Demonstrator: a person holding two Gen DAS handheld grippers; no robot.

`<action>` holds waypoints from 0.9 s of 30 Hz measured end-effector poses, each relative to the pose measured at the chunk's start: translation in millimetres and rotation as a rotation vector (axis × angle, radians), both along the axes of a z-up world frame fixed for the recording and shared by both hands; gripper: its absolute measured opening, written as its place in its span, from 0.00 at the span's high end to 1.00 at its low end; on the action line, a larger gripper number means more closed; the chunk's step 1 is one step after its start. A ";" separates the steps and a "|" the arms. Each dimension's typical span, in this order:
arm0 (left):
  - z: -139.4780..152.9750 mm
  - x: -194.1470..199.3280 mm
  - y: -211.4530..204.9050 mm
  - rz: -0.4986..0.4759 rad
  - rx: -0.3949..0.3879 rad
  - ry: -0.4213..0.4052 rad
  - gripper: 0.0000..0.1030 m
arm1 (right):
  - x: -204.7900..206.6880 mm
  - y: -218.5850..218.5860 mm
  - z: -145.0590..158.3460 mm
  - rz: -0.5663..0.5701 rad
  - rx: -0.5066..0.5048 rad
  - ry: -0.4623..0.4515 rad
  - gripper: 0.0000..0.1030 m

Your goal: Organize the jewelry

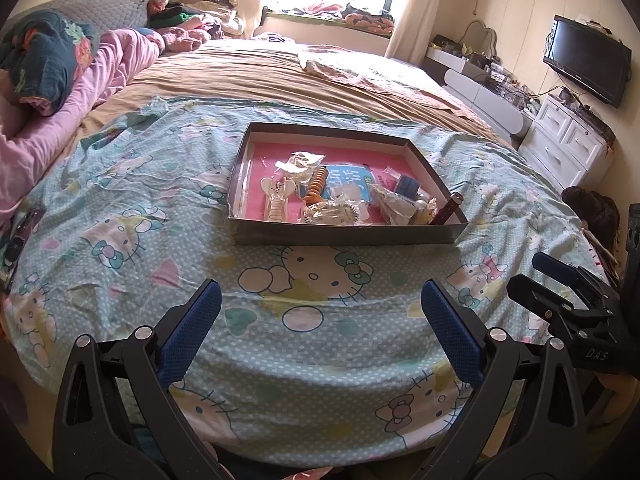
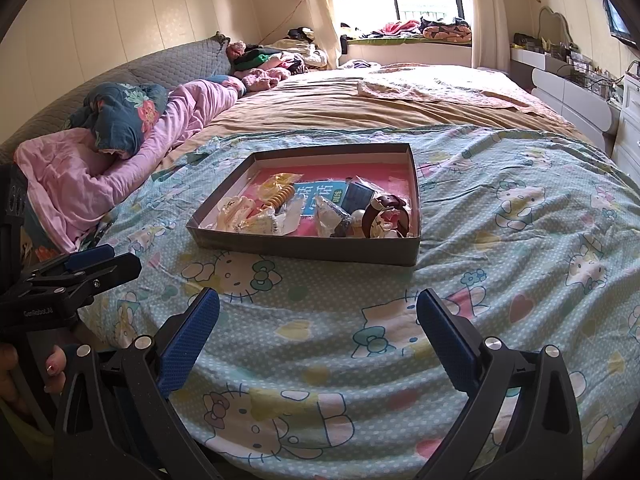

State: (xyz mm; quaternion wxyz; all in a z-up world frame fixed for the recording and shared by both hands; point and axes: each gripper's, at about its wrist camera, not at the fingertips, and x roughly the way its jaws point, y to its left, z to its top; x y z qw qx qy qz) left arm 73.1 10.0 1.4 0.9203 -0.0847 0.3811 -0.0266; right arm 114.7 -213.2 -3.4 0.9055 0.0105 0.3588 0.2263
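On the bed's patterned sheet [image 1: 120,200], the jewelry box [image 1: 344,236] sits well ahead of the left hand-held gripper [image 1: 320,324] and right hand-held gripper [image 2: 318,328], both spread wide, holding nothing.

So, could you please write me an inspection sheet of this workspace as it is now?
Surface: bed with Hello Kitty sheet, wrinkled.
Job's things: shallow box on the sheet, pink inside; it holds a cream hair claw, an orange spiral hair tie, a brown strap, a blue card and small plastic bags.
Clutter: pink quilt, clothes pile by the window.
Grippers: left tool open and empty; right tool open and empty; both short of the box.
Cables: some near the television.
Surroundings: window, white drawers.
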 end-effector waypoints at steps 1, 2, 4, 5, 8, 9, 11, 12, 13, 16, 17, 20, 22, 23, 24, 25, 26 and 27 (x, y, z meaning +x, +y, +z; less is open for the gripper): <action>-0.2 0.4 0.1 0.000 0.001 0.001 0.09 | 0.0 0.0 0.2 0.000 0.000 -0.001 0.05; -0.2 0.3 0.1 0.001 0.001 0.001 0.09 | 0.2 0.3 0.0 0.000 -0.001 -0.001 0.05; -0.3 0.9 0.4 0.000 0.001 0.002 0.09 | -0.2 0.3 -0.5 0.000 -0.001 0.001 0.05; -0.1 0.3 -0.2 0.000 0.001 0.001 0.09 | 0.0 0.5 -0.4 0.000 -0.001 0.000 0.05; -0.4 1.2 0.3 0.000 0.002 0.004 0.09 | 0.4 0.7 -0.6 0.001 -0.004 0.002 0.05; -0.5 0.8 0.1 0.001 0.003 0.004 0.09 | 0.5 0.9 -0.8 0.001 -0.004 0.002 0.05; -2.1 1.4 1.6 -0.001 0.004 0.009 0.09 | 1.3 1.5 -1.8 0.002 -0.008 0.003 0.05; -3.5 1.4 2.7 -0.001 0.001 0.009 0.09 | 1.9 1.7 -2.2 0.002 -0.009 0.004 0.05; -5.0 1.7 2.6 -0.002 -0.003 0.011 0.09 | 2.5 2.0 -2.6 0.003 -0.011 0.004 0.05; -6.0 1.6 4.7 -0.001 -0.008 0.012 0.09 | 3.7 3.1 -4.6 0.002 -0.017 0.007 0.05; -6.2 1.9 5.0 0.000 -0.006 0.014 0.09 | 4.2 3.6 -5.4 0.001 -0.019 0.009 0.05; -6.4 3.1 8.0 0.000 -0.019 0.016 0.09 | 7.0 3.3 -7.9 -0.008 -0.028 0.013 0.05; -6.8 4.8 12.0 0.011 -0.023 0.017 0.09 | 11.5 0.9 -9.9 -0.022 -0.033 0.018 0.05; -7.2 6.6 14.0 0.017 -0.021 0.022 0.09 | 13.8 -0.6 -10.8 -0.031 -0.035 0.020 0.05; -7.9 8.3 15.3 0.030 -0.017 0.029 0.09 | 17.0 -3.0 -11.9 -0.041 -0.035 0.021 0.05; -9.2 10.5 18.1 0.048 -0.009 0.036 0.09 | 20.8 -5.7 -13.3 -0.054 -0.036 0.024 0.05; -10.3 13.1 19.9 0.062 -0.003 0.041 0.09 | 23.9 -8.2 -14.7 -0.065 -0.039 0.028 0.05; -12.0 16.9 24.0 0.082 0.001 0.053 0.09 | 28.5 -11.8 -16.0 -0.078 -0.040 0.031 0.05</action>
